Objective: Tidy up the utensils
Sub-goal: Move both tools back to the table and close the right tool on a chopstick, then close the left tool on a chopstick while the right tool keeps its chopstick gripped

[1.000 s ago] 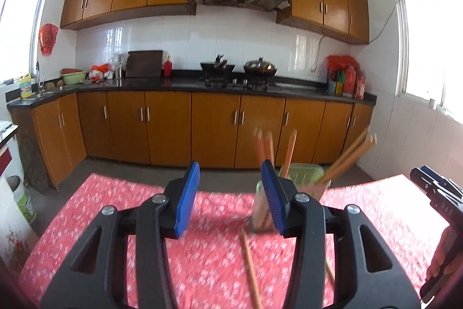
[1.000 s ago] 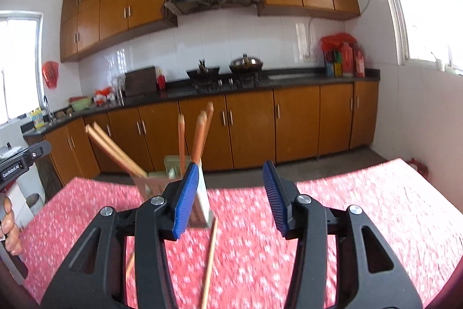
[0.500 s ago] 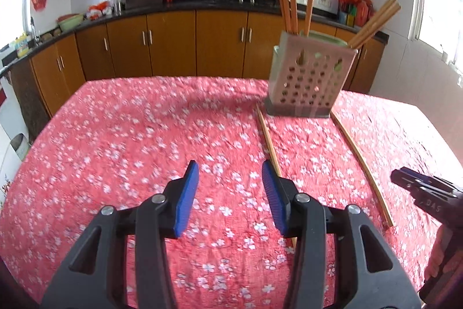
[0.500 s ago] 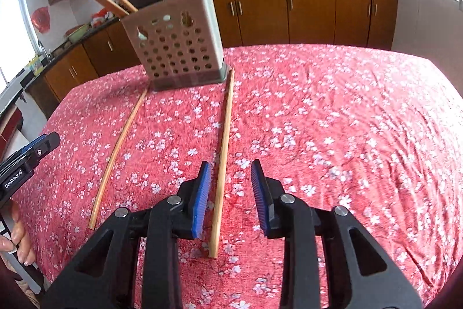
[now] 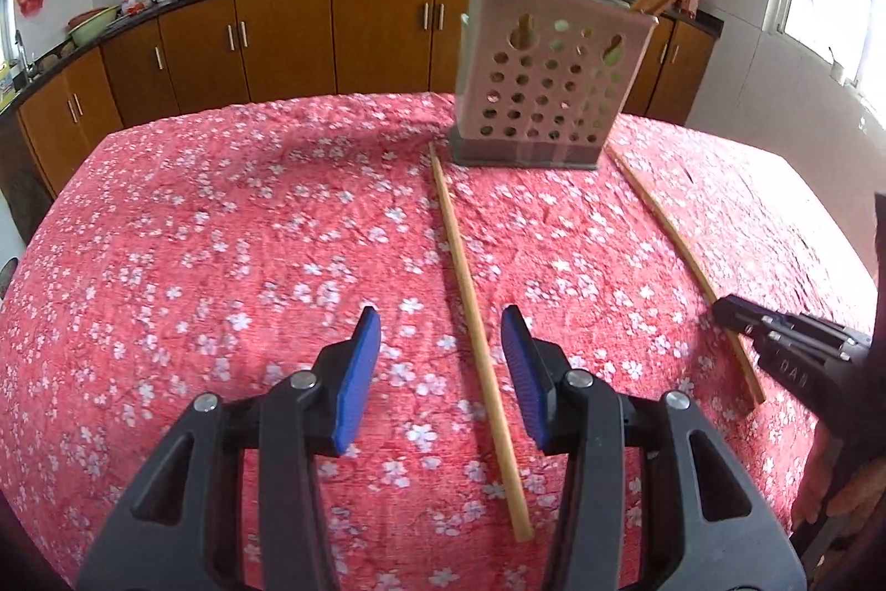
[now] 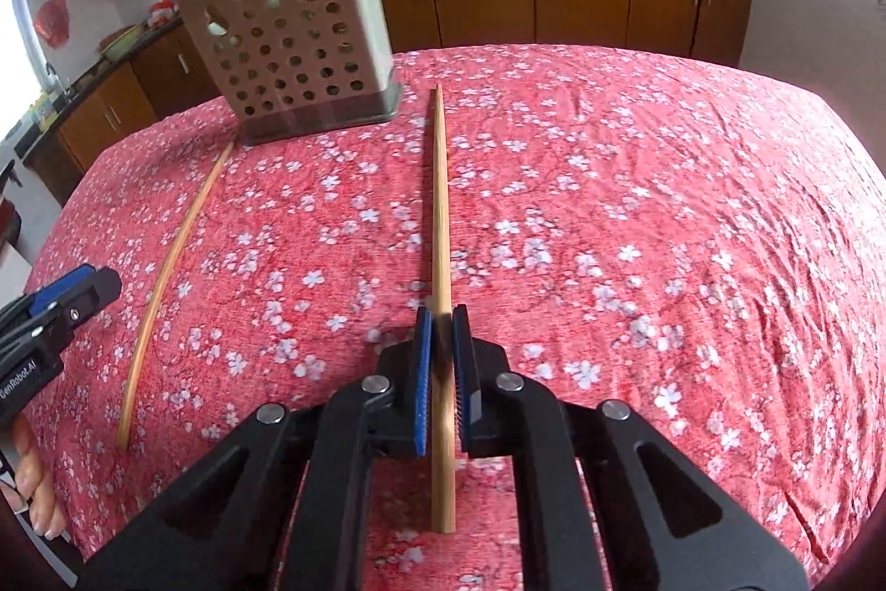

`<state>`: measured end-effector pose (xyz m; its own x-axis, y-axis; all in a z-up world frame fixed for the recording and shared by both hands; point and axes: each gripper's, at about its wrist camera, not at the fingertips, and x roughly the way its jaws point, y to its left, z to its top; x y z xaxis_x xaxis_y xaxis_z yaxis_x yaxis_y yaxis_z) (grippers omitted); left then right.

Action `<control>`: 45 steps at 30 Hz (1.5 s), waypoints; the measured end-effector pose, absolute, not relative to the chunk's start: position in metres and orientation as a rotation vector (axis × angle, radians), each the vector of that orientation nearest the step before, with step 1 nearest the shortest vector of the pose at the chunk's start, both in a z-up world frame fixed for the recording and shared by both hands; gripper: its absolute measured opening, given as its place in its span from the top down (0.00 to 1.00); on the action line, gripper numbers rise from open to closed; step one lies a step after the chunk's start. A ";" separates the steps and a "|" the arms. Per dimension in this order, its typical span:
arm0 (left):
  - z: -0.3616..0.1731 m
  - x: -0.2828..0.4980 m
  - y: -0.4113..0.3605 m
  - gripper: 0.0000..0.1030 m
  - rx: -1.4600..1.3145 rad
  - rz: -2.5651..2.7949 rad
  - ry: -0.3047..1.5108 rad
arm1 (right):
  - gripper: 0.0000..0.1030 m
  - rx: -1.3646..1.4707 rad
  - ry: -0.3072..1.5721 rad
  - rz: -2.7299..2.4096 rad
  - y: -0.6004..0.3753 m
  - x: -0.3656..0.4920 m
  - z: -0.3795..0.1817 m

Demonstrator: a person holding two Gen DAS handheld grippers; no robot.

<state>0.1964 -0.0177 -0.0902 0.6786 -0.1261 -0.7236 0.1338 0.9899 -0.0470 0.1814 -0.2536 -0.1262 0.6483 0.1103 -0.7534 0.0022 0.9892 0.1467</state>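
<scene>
The right gripper (image 6: 441, 314) has just closed its blue pads on one long wooden chopstick (image 6: 440, 214) lying on the red floral tablecloth (image 6: 609, 203) — seemingly pinched. The left gripper (image 5: 441, 333) stands apart, its own chopstick (image 5: 470, 314) between the jaws, untouched.

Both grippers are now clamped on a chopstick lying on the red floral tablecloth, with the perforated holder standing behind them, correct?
Not both. In the left wrist view the left gripper is open, its chopstick loose between the jaws. Only the right gripper is clamped on a chopstick.
</scene>
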 end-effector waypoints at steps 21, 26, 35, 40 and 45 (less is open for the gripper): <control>-0.110 0.231 0.029 0.88 0.030 0.021 0.883 | 0.92 0.085 0.860 -0.015 -0.279 0.193 -0.127; -0.110 0.231 0.032 0.84 0.023 0.028 0.879 | 0.92 0.063 0.857 -0.026 -0.278 0.194 -0.127; -0.111 0.232 0.031 0.84 0.004 0.023 0.880 | 0.91 0.067 0.847 -0.023 -0.278 0.190 -0.129; -0.111 0.232 0.031 0.83 0.008 0.026 0.880 | 0.91 0.065 0.848 -0.024 -0.278 0.189 -0.129; -0.111 0.232 0.030 0.83 0.006 0.026 0.880 | 0.91 0.068 0.849 -0.023 -0.278 0.190 -0.128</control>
<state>0.2321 0.0296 -0.1113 0.6367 0.0248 -0.7707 -0.0203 0.9997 0.0155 0.1904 -0.2783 -0.1277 0.6609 0.0066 -0.7504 0.0478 0.9976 0.0510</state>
